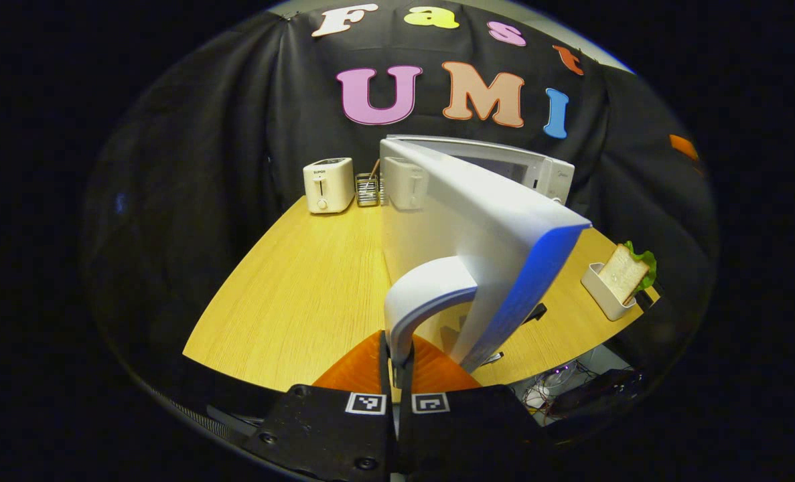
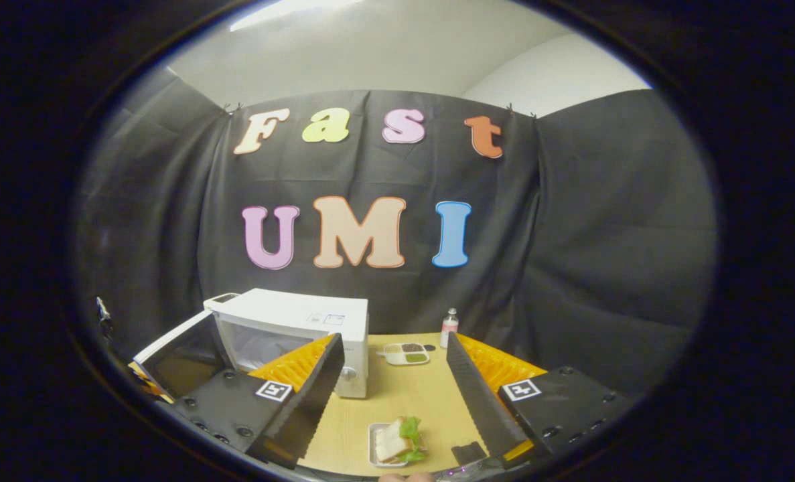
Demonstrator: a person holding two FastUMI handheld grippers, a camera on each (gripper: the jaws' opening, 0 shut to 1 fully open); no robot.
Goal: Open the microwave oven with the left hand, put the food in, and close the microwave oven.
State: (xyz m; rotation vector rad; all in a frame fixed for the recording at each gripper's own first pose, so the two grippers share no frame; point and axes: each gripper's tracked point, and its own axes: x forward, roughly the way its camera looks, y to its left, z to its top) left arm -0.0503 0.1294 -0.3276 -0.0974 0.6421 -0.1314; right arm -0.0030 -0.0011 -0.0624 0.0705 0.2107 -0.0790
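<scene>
In the left gripper view, the left gripper (image 1: 397,365) is seen with its fingers drawn close together, pinching the foot of the curved handle (image 1: 426,294) of the microwave door (image 1: 477,234). The door is swung well open, edge-on to the camera, and the microwave (image 1: 544,171) body is partly hidden behind it. A toaster (image 1: 329,185) and a wire rack (image 1: 368,189) are noted at the far edge of the table (image 1: 297,294), and the sandwich (image 1: 628,271) stands in a white tray (image 1: 605,294) on the right. In the right gripper view, the right gripper (image 2: 390,395) is held above the table with its fingers spread wide and nothing between them. The sandwich is seen below the gap, the microwave to the left with its door open, and beyond them a divided dish (image 2: 406,353) and a small bottle (image 2: 449,327).
</scene>
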